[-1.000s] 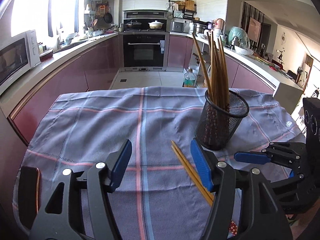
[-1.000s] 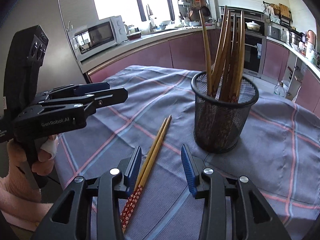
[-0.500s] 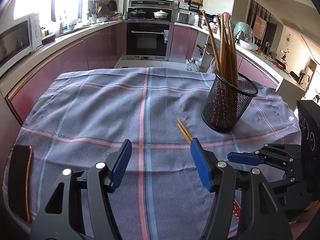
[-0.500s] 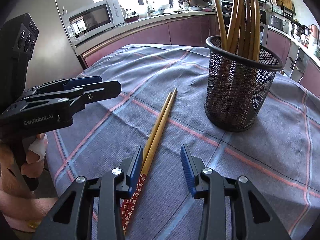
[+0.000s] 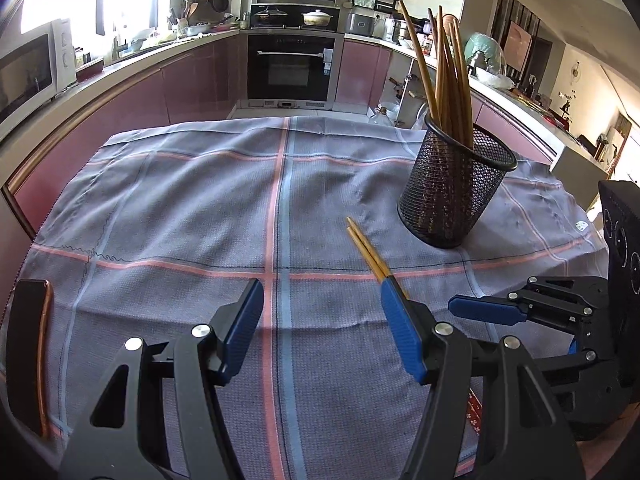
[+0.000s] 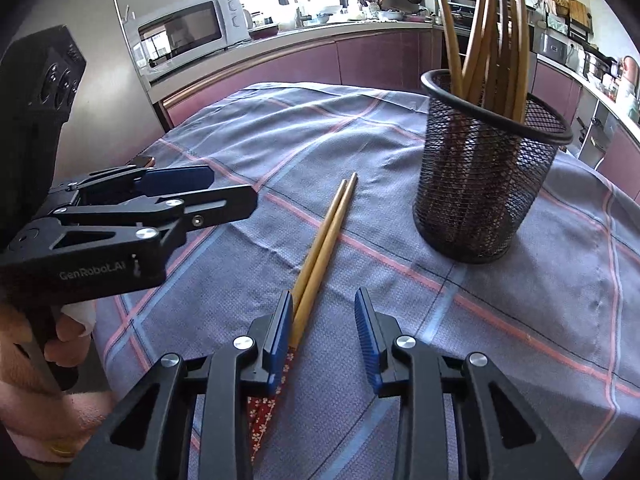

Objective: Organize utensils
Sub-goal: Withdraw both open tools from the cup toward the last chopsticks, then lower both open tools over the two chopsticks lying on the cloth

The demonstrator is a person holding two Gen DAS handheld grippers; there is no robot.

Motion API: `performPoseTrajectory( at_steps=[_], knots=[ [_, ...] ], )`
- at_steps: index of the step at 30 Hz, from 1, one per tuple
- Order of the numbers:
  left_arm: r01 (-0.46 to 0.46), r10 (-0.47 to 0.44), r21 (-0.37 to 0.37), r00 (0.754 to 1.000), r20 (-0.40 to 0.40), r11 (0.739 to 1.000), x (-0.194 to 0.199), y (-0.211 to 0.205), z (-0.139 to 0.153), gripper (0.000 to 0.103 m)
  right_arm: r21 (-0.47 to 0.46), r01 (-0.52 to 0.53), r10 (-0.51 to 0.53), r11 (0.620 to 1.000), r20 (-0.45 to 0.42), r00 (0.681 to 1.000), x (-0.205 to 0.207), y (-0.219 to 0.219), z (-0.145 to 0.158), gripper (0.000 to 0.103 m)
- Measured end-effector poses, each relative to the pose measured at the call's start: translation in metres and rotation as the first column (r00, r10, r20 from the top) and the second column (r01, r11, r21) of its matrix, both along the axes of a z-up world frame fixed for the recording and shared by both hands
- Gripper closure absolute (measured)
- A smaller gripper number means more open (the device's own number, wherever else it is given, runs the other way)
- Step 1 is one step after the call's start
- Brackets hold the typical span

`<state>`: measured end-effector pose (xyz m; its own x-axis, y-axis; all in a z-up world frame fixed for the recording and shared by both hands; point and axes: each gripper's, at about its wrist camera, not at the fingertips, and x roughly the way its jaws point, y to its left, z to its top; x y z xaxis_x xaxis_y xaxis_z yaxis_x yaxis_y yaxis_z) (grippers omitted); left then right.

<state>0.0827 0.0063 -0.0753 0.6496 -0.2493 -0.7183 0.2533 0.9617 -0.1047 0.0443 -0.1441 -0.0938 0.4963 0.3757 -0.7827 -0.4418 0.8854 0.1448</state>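
A pair of wooden chopsticks (image 6: 324, 236) with red patterned ends lies side by side on the blue checked cloth (image 6: 520, 312). It also shows in the left wrist view (image 5: 366, 250). A black mesh holder (image 6: 486, 168) with several chopsticks stands upright beyond it, also in the left wrist view (image 5: 454, 188). My right gripper (image 6: 324, 304) is open, low over the cloth, its left finger beside the pair's near end. My left gripper (image 5: 322, 296) is open and empty above the cloth, left of the pair. It shows from the side in the right wrist view (image 6: 208, 188).
A dark phone (image 5: 26, 356) lies at the cloth's near left edge. Kitchen counters with a microwave (image 6: 188, 32) and an oven (image 5: 292, 66) run behind the table. The table's far edge drops to the floor.
Both grippers have drawn back and lowered toward the near edge of the table. The right gripper's fingers now straddle the near end of the lying chopsticks. The holder looks farther off.
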Motion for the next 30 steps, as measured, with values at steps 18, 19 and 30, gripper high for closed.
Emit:
performPoseTrajectory(
  at_steps=[18,19,30],
  knots=[
    [0.052,-0.051,0.03,0.998,-0.027,0.998,0.004,-0.022,-0.011,0.043,0.039,0.061,-0.06,0.997,-0.014,0.998,0.004,-0.021,-0.003,0.073],
    [0.057,-0.056,0.035,0.998,-0.03,0.998,0.005,-0.024,-0.012,0.043,0.041,0.064,-0.063,0.997,-0.015,0.998,0.004,-0.022,-0.003,0.073],
    [0.102,-0.095,0.085,0.992,-0.077,0.991,0.013,-0.045,-0.027,0.047,0.066,0.07,-0.069,0.995,-0.025,0.997,0.006,-0.027,-0.005,0.073]
  ],
)
